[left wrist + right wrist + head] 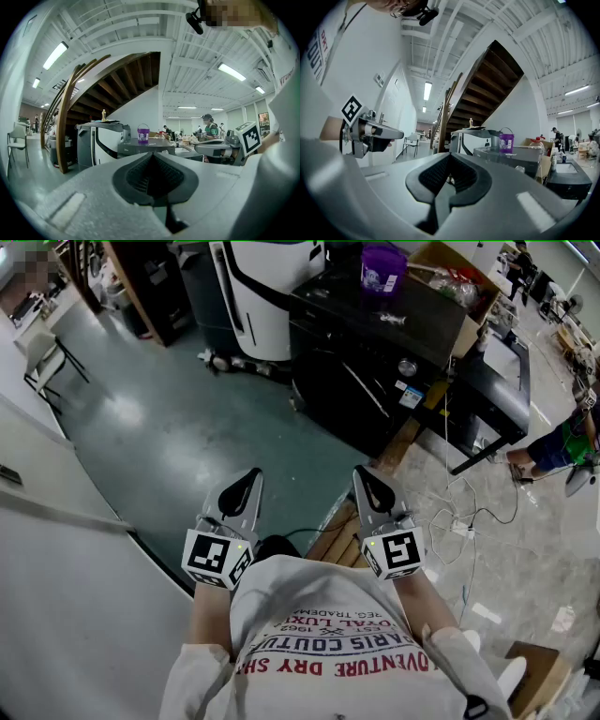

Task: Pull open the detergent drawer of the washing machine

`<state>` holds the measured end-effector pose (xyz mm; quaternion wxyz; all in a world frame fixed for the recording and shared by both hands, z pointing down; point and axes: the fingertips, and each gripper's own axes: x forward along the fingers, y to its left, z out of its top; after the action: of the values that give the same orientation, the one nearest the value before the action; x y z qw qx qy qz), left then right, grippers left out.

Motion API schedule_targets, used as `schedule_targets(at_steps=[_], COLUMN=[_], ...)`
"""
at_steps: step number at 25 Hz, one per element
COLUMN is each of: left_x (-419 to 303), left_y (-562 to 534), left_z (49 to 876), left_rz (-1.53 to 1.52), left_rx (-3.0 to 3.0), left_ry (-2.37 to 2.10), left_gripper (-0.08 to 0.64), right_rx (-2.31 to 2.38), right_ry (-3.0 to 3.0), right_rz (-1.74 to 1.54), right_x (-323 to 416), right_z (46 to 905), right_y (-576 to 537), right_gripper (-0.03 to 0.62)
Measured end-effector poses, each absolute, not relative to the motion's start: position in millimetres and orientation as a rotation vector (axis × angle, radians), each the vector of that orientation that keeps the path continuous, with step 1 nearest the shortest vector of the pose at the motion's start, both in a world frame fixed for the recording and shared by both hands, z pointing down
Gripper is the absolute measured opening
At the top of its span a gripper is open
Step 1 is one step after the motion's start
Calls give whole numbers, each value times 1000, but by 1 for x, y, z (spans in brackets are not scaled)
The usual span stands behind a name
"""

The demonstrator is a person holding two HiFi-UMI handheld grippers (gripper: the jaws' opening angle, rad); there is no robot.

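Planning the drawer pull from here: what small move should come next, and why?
Probably a step toward the dark washing machine. It stands across a stretch of floor, seemingly out of reach, while the left gripper and right gripper are both shut, empty and held level.

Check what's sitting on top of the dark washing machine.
A purple bucket stands at the far edge of the washing machine top, with a small pale item nearer the camera. What's inside the bucket can't be seen.
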<state>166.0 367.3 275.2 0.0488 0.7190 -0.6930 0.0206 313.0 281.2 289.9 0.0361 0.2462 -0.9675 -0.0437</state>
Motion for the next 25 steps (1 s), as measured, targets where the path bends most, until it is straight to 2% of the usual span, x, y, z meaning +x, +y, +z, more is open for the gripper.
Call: schedule_targets(at_steps=[16, 17, 18, 19, 25], left_x=[173, 176, 179, 182, 181], left_y=[350, 347, 343, 339, 320], left_z=[277, 277, 277, 278, 283], left_rz=[14, -3, -9, -1, 48], left_rx=[2219, 2232, 2245, 2257, 2287], left_ry=[-2079, -2069, -2054, -2037, -1989], left_gripper=[3, 94, 274, 347, 344], right_rx=[824, 837, 845, 849, 874], right_ry=[-2963, -2962, -2960, -2960, -2947], right_rz=[-71, -59, -54, -55, -27], right_x=[319, 320, 322, 322, 319], right_z=[295, 296, 297, 297, 304], right_y=[262, 259, 256, 253, 235], right_gripper=[0, 0, 0, 0, 0])
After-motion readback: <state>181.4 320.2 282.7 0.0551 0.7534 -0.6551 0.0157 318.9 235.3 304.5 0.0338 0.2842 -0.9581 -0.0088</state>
